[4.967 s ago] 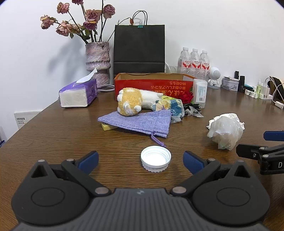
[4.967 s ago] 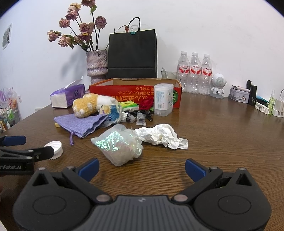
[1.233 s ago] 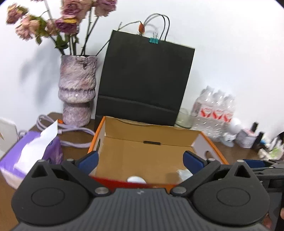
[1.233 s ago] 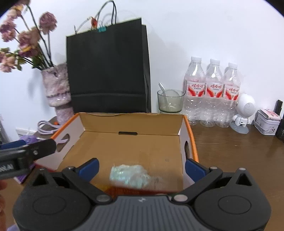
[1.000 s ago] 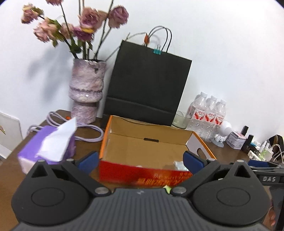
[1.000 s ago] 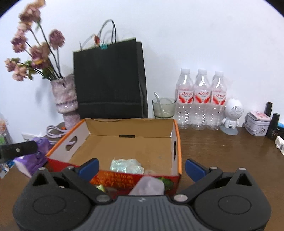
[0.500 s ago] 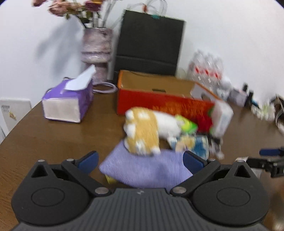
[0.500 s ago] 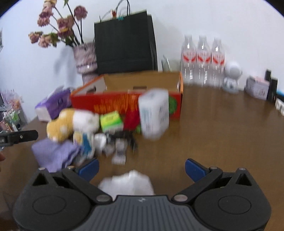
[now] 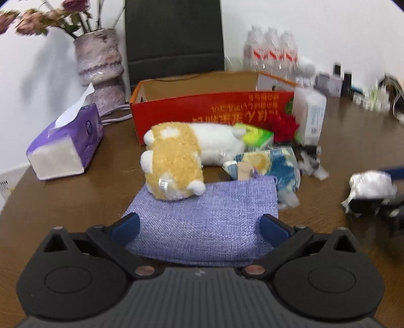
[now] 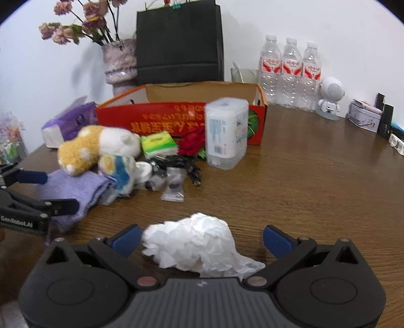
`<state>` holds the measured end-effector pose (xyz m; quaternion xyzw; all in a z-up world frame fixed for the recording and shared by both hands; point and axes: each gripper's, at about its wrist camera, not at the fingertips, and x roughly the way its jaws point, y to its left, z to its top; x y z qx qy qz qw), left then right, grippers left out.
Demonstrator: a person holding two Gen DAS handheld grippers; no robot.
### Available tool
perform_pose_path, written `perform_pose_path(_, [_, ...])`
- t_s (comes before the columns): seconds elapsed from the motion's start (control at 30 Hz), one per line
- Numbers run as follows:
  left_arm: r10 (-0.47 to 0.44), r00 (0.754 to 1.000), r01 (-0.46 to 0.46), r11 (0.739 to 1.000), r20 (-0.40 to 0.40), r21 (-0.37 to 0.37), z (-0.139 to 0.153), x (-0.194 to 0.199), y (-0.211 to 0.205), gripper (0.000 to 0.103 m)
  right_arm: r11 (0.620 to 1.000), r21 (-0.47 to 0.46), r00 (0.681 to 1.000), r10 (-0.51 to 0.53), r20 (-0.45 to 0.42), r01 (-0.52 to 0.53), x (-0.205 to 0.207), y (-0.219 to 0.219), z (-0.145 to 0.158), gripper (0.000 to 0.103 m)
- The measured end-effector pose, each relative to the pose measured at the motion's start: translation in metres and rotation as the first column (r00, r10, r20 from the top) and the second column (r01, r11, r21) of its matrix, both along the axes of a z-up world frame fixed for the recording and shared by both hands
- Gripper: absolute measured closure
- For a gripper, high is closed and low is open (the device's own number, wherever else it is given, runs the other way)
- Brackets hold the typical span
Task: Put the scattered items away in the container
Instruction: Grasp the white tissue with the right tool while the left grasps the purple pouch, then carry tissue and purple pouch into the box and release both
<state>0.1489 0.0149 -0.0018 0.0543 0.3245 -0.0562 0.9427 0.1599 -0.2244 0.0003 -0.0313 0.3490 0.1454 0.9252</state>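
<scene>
Now we close both wide-open grippers, left gripper point(image 9: 199, 224) on the purple pouch point(image 9: 202, 222), right gripper point(image 10: 200, 238) on the crumpled tissue point(image 10: 194, 242) near the red box point(image 10: 176, 118)

A plain white wall point(image 10: 290, 20) backs a dark wood-grain bench point(image 10: 303, 181) with a curved edge. Along the wall stand a vase of dried flowers point(image 10: 118, 60), a black paper bag point(image 10: 179, 43) and three water bottles point(image 10: 290, 73) — light looks even, probably indoor.
</scene>
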Motion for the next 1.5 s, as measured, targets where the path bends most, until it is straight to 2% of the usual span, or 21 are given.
perform_pose_path(0.07, [-0.017, 1.0, 0.017, 1.0, 0.026, 0.022, 0.0, -0.005, -0.001, 0.021, 1.0, -0.008, 1.0, -0.009, 0.01, 0.009, 0.0, 0.0, -0.005, 0.0])
perform_pose_path(0.13, [-0.066, 0.998, 0.066, 0.997, 0.008, -0.035, 0.003, -0.006, 0.002, 0.078, 1.0, -0.015, 1.0, -0.009, 0.022, 0.009, -0.002, 0.001, -0.006, 0.005])
perform_pose_path(0.17, [-0.084, 0.996, 0.083, 0.993, -0.01, -0.081, 0.004, -0.004, 0.004, 0.079, 1.0, -0.015, 0.999, -0.01, 0.031, 0.01, -0.003, 0.001, -0.006, 0.021])
perform_pose_path(0.2, [-0.088, 0.996, 0.087, 0.994, -0.011, -0.072, 0.006, -0.005, 0.004, 0.088, 1.0, -0.012, 0.999, -0.012, 0.043, 0.012, -0.004, 0.0, -0.004, 0.033])
perform_pose_path(0.23, [-0.093, 0.996, 0.093, 0.995, 0.002, -0.044, 0.007, -0.007, 0.001, 0.101, 1.0, -0.008, 0.999, -0.015, 0.049, 0.015, -0.005, -0.001, -0.002, 0.058])
perform_pose_path(0.27, [-0.097, 0.995, 0.097, 0.995, 0.009, -0.026, 0.007, -0.009, -0.001, 0.101, 1.0, 0.002, 0.999, -0.021, 0.049, 0.021, -0.004, -0.002, 0.0, 0.068])
perform_pose_path(0.33, [-0.095, 0.995, 0.096, 0.994, 0.018, -0.043, 0.008, -0.013, 0.0, 0.101, 0.999, 0.031, 0.999, -0.016, 0.046, 0.015, -0.004, -0.007, 0.001, 0.071])
perform_pose_path(0.47, [-0.097, 0.995, 0.099, 0.991, 0.026, -0.091, 0.011, -0.018, 0.003, 0.102, 0.999, 0.038, 0.997, -0.013, 0.08, 0.01, -0.01, -0.01, 0.005, 0.072])
perform_pose_path(0.67, [-0.127, 0.99, 0.131, 0.988, 0.055, -0.083, 0.02, -0.024, 0.0, 0.101, 0.999, 0.051, 0.996, 0.002, 0.092, -0.007, -0.011, -0.007, 0.011, 0.072])
perform_pose_path(0.7, [-0.154, 0.987, 0.158, 0.982, 0.043, -0.101, 0.021, -0.025, 0.0, 0.095, 0.999, 0.052, 0.996, 0.006, 0.091, -0.011, -0.012, -0.007, 0.012, 0.072])
perform_pose_path(0.73, [-0.159, 0.987, 0.162, 0.98, 0.038, -0.118, 0.021, -0.025, -0.002, 0.073, 0.998, 0.053, 0.996, 0.009, 0.091, -0.014, -0.013, -0.006, 0.012, 0.071])
perform_pose_path(0.77, [-0.15, 0.988, 0.152, 0.981, 0.028, -0.117, 0.02, -0.025, -0.005, 0.048, 0.998, 0.054, 0.996, 0.014, 0.091, -0.019, -0.014, -0.005, 0.013, 0.071])
perform_pose_path(0.8, [-0.123, 0.992, 0.125, 0.987, 0.027, -0.098, 0.02, -0.023, -0.009, 0.011, 0.998, 0.054, 0.996, 0.018, 0.091, -0.023, -0.015, -0.004, 0.013, 0.07])
perform_pose_path(0.9, [-0.104, 0.993, 0.104, 0.995, 0.05, 0.004, 0.014, -0.018, -0.024, 0.024, 0.998, 0.055, 0.995, 0.027, 0.093, -0.032, -0.017, -0.001, 0.014, 0.07])
perform_pose_path(0.97, [-0.091, 0.996, 0.091, 0.996, 0.001, -0.003, 0.007, -0.01, -0.025, 0.053, 0.998, 0.052, 0.995, 0.033, 0.092, -0.038, -0.019, 0.0, 0.013, 0.07])
perform_pose_path(1.0, [-0.083, 0.996, 0.083, 0.996, -0.026, -0.027, 0.004, -0.005, -0.023, 0.061, 0.998, 0.05, 0.995, 0.035, 0.09, -0.04, -0.02, 0.001, 0.013, 0.07])
perform_pose_path(1.03, [-0.078, 0.997, 0.077, 0.996, -0.017, -0.042, 0.003, -0.005, -0.021, 0.079, 0.998, 0.05, 0.995, 0.036, 0.088, -0.041, -0.021, 0.001, 0.013, 0.07])
perform_pose_path(1.07, [-0.074, 0.997, 0.074, 0.996, -0.009, -0.039, 0.004, -0.006, -0.02, 0.086, 0.998, 0.053, 0.996, 0.038, 0.086, -0.043, -0.022, 0.0, 0.013, 0.07])
perform_pose_path(1.13, [-0.07, 0.998, 0.07, 0.995, 0.004, -0.077, 0.008, -0.009, -0.014, 0.092, 0.997, 0.055, 0.995, 0.043, 0.089, -0.048, -0.024, -0.001, 0.013, 0.07])
perform_pose_path(1.27, [-0.038, 0.997, 0.044, 0.995, 0.074, -0.089, 0.019, -0.022, -0.005, 0.092, 0.997, 0.047, 0.992, 0.053, 0.115, -0.059, -0.03, 0.0, 0.016, 0.07])
perform_pose_path(1.5, [-0.032, 0.985, 0.065, 0.979, 0.171, -0.196, 0.064, -0.045, 0.013, 0.092, 0.995, 0.07, 0.98, 0.051, 0.194, -0.066, -0.037, -0.004, 0.04, 0.07])
